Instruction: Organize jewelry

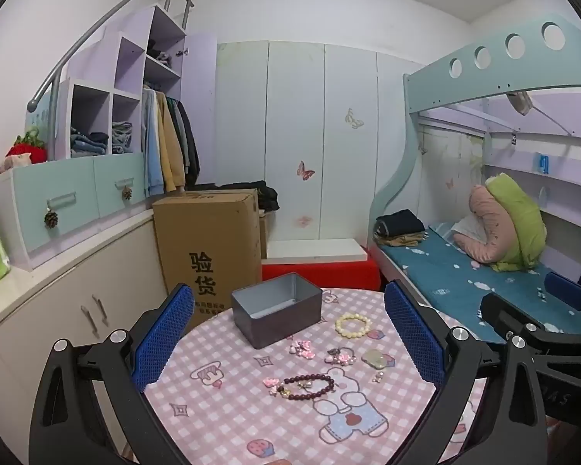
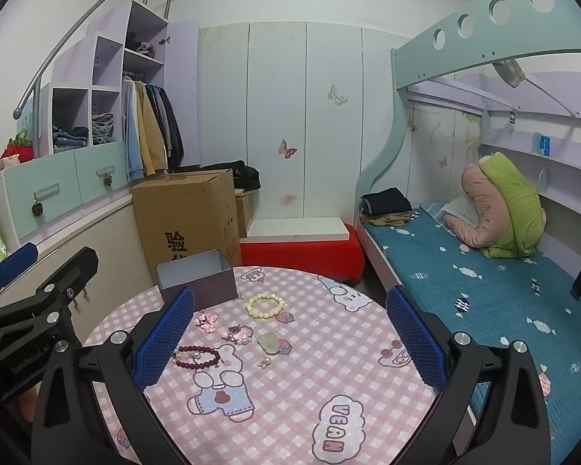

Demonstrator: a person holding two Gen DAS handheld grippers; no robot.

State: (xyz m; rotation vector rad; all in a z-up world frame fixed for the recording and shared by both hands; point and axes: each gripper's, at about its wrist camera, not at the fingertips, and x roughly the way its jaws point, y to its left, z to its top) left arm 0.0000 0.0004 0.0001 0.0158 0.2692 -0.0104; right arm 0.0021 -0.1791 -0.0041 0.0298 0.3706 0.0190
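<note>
Left gripper (image 1: 288, 343): blue-padded jaws spread wide, empty, above the table.
Right gripper (image 2: 290, 335): blue-padded jaws spread wide, empty.
Table: round, pink checked cartoon cloth (image 1: 228, 418).
Box: open dark grey rectangular tin (image 1: 277, 310), at the table's far edge.
Jewelry: cream bead bracelet (image 1: 353, 324), dark maroon bead bracelet (image 1: 308, 386) and pink bow clips (image 1: 303, 348), loose beside the tin.

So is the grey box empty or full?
Empty. The grey box sits open-topped with a bare floor inside; the cream bracelet and dark bead bracelet lie outside on the table.

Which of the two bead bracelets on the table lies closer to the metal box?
The pale yellow bracelet, just beside the box. The dark red bracelet lies farther from it, toward the grippers.
</note>
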